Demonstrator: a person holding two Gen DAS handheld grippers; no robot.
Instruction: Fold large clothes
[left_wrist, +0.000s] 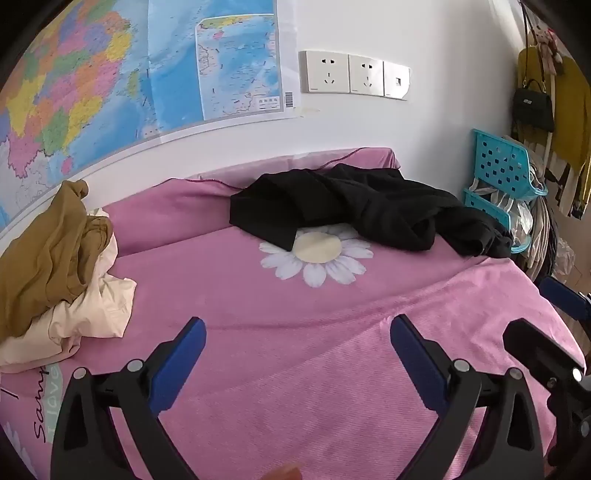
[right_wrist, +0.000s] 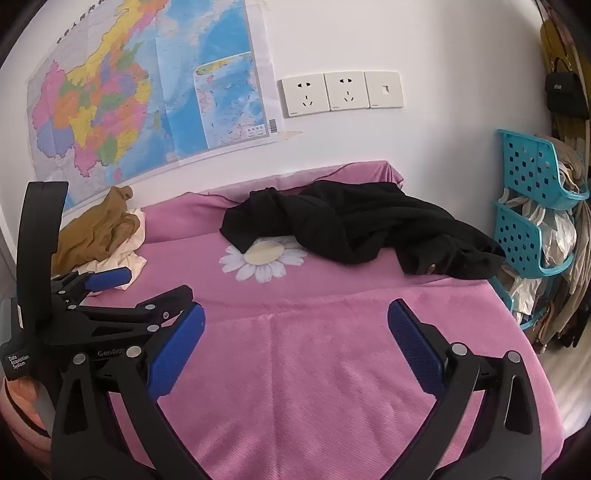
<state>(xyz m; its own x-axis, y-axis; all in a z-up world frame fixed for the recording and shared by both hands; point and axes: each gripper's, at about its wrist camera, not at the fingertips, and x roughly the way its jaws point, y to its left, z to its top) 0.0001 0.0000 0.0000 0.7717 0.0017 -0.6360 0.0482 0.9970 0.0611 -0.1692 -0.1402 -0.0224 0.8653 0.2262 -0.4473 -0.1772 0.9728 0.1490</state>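
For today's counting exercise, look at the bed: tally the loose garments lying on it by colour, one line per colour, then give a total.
Black garment: 1
Mustard-brown garment: 1
Cream garment: 1
Total: 3, all crumpled on the pink bedspread, none folded. Both hand-held grippers are open and empty.

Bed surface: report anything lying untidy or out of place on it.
Two things stand out. A black garment lies crumpled at the far side of the pink bedcover, covering part of the printed daisy. A brown garment is heaped on a cream one against the wall by the map. Nothing is folded yet.
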